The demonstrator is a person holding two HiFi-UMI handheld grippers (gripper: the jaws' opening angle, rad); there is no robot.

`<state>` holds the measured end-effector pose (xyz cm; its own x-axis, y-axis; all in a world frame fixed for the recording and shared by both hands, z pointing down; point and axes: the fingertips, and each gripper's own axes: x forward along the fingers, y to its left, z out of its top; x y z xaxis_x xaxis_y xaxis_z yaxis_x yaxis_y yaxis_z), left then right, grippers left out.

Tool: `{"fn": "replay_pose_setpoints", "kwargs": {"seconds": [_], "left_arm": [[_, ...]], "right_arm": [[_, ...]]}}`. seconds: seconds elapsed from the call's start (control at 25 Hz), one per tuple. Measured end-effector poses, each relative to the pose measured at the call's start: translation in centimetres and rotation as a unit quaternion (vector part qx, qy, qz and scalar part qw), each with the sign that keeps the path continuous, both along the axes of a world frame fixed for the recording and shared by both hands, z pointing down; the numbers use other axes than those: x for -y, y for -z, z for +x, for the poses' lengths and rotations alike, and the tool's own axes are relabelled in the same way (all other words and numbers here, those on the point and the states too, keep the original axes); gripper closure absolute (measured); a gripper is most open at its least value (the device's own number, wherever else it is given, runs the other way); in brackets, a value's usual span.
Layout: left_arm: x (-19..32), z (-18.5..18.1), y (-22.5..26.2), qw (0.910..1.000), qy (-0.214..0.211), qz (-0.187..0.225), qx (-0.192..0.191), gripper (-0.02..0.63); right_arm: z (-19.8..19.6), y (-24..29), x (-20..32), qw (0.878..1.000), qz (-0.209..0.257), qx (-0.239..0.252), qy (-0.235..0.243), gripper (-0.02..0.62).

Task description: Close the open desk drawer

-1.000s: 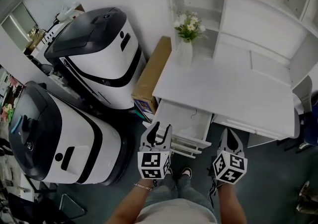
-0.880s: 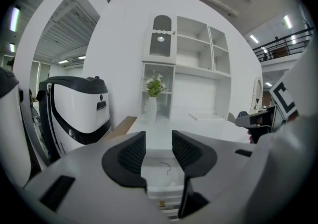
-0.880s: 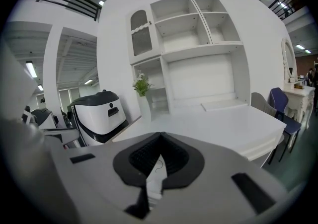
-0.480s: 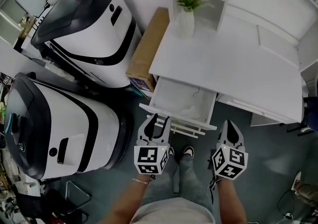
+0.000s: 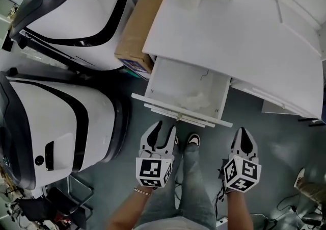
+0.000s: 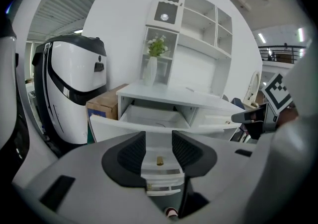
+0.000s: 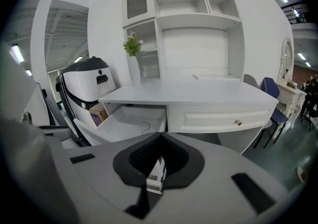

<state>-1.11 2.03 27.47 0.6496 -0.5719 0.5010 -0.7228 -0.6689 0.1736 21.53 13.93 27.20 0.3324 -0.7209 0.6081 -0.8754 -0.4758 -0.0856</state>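
Observation:
The white desk [image 5: 229, 35] has its left drawer [image 5: 173, 83] pulled far out, and its front panel [image 5: 168, 107] faces me. Inside lie a thin wire and some crumpled white material. My left gripper [image 5: 163, 129] hovers just in front of the panel, open and empty. In the left gripper view the drawer front [image 6: 114, 128] and its small brass knob [image 6: 159, 161] show through the gap of the left gripper [image 6: 159, 143]. My right gripper [image 5: 243, 134] hangs to the right of the drawer, shut and empty. The right gripper view shows the right gripper [image 7: 160, 137] below the open drawer [image 7: 124, 118].
Two large white-and-black machines [image 5: 56, 117] [image 5: 66, 9] stand left of the desk, with a cardboard box [image 5: 137, 25] between them and it. A vase of flowers [image 6: 150, 69] stands on the desktop. The right drawer [image 7: 223, 116] is closed. The person's shoes [image 5: 193, 139] are under the drawer front.
Both grippers have come down in front of the desk, and the view has tipped down towards the floor. The drawer stays open as before and both grippers' jaws look unchanged.

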Motion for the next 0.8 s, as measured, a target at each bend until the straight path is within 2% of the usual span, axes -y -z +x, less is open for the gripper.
{"fn": "replay_pose_setpoints", "kwargs": {"seconds": [0.24,0.44,0.8], "left_arm": [[-0.5,0.5,-4.7,0.9999,-0.006,-0.010,0.003,0.430],[0.0,0.8,-6.6,0.9998,-0.008,-0.017,0.001,0.430],[0.6,2.4,-8.3,0.9977,-0.048,0.035,0.034,0.428]], "right_arm": [[0.5,-5.6,-0.9,0.999,-0.029,0.001,-0.012,0.589],[-0.1,-7.7,-0.9,0.999,-0.035,0.008,-0.022,0.589],[-0.5,-9.7,-1.3,0.999,-0.040,0.012,-0.027,0.589]]}}
